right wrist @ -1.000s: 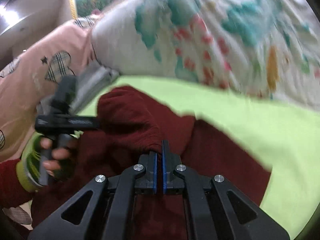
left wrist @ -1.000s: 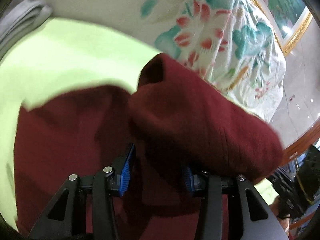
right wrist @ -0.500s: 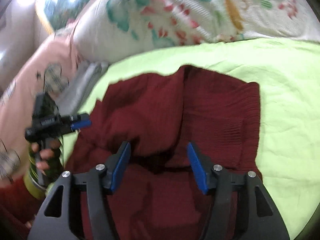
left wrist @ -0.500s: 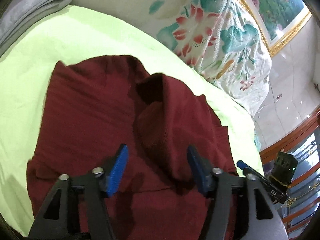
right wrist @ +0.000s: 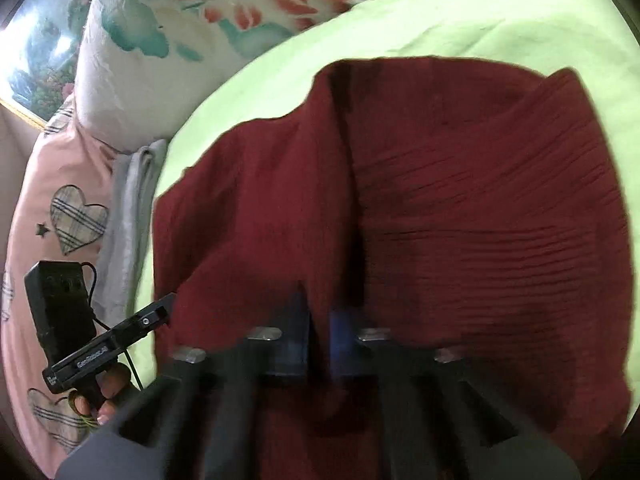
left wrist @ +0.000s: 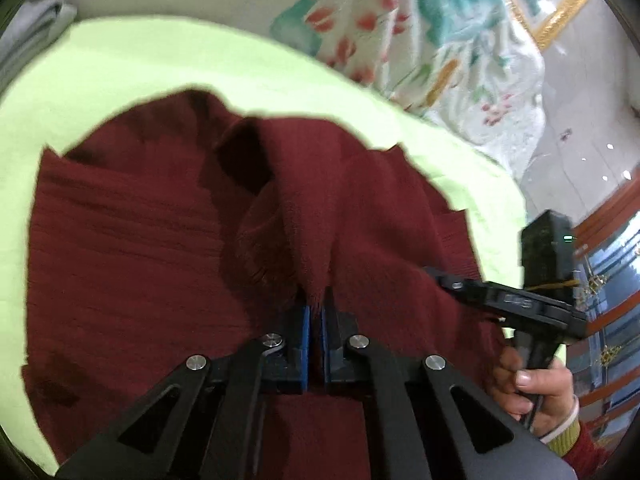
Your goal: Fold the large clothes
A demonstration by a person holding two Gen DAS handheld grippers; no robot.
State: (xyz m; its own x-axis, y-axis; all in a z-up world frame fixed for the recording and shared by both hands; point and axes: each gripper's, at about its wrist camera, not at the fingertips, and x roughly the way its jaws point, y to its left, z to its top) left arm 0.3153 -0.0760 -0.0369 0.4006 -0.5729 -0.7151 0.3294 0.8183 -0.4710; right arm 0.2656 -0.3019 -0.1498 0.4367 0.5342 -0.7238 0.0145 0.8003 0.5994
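A dark red knit sweater lies partly folded on a lime-green sheet. My left gripper is shut on a raised ridge of the sweater's cloth. In the right wrist view the sweater fills the middle, with a fold line running up from my right gripper. That gripper is blurred, its blue pads close together with red cloth between them. The right gripper also shows at the right of the left wrist view, held in a hand.
A floral quilt is piled behind the sheet. A folded grey cloth and a pink pillow with plaid hearts lie at the left. A framed painting hangs behind. Floor and wooden furniture lie right.
Both grippers were open half a second ago, over the flat sweater. They have closed: the left pinches a ridge of cloth, the right has narrowed on the fold.
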